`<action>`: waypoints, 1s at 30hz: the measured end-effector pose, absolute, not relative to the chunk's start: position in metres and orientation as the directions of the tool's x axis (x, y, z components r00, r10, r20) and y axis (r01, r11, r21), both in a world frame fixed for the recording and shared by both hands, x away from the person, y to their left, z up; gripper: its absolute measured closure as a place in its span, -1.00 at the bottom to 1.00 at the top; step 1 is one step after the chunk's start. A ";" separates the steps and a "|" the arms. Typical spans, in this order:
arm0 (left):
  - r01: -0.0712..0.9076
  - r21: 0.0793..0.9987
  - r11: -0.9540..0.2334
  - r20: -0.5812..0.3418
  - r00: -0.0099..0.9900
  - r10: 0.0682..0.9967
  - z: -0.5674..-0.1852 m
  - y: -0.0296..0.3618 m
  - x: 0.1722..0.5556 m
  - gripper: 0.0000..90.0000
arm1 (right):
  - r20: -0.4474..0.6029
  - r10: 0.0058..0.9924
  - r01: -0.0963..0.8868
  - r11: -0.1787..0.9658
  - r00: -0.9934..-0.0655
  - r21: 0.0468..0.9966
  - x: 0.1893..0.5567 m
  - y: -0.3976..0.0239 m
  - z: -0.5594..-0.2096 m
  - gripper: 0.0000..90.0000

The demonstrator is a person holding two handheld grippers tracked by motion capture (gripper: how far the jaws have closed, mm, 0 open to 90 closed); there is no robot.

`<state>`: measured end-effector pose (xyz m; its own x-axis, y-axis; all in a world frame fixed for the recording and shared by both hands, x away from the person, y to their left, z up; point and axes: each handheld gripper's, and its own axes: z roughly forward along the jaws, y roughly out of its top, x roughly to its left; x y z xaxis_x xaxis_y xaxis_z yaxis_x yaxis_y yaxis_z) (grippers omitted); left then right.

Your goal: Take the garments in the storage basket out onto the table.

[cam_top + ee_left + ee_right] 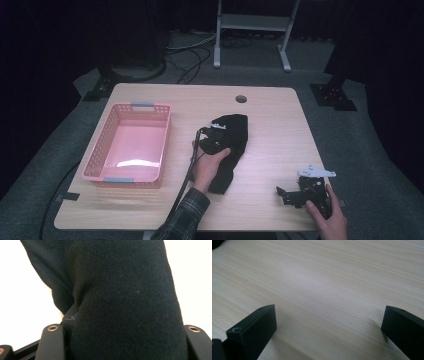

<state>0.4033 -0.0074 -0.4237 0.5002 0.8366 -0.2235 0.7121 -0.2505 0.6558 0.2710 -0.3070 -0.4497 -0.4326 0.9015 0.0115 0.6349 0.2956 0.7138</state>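
Clearly soft and limp, the black cloth (231, 146) at mid-table sits bunched between the left gripper's (216, 131) loosened jaws, best pinched at a fold; the right gripper (285, 194) rests open.

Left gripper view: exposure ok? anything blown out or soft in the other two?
Left gripper view: black cloth close-up, weave sharp, table behind it blown out to white. High view: room dark, table evenly lit, glare patch on the floor of the pink basket, cloth reads as a near-featureless black shape. Right gripper view: soft light, wood grain clear up close and softer farther off, faint shadows beside the tongs.
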 end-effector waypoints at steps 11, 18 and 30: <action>0.718 0.652 -0.244 -0.233 0.496 0.836 -0.425 -0.008 0.404 -0.76 | 0.011 0.901 0.635 0.296 -0.433 0.714 0.271 -0.307 -0.450 -1.00; 0.706 0.674 -0.217 -0.225 0.476 0.850 -0.421 -0.007 0.402 -0.98 | 0.011 0.901 0.635 0.296 -0.433 0.714 0.271 -0.307 -0.450 -1.00; 0.645 0.734 -0.213 -0.214 0.517 0.829 -0.407 -0.007 0.395 -0.98 | 0.010 0.901 0.634 0.297 -0.434 0.713 0.271 -0.307 -0.450 -1.00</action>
<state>0.3952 -0.0067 -0.4073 0.5174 0.8286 -0.2139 0.6450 -0.2132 0.7339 0.2710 -0.3071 -0.4497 -0.4339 0.9009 0.0102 0.6344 0.2975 0.7134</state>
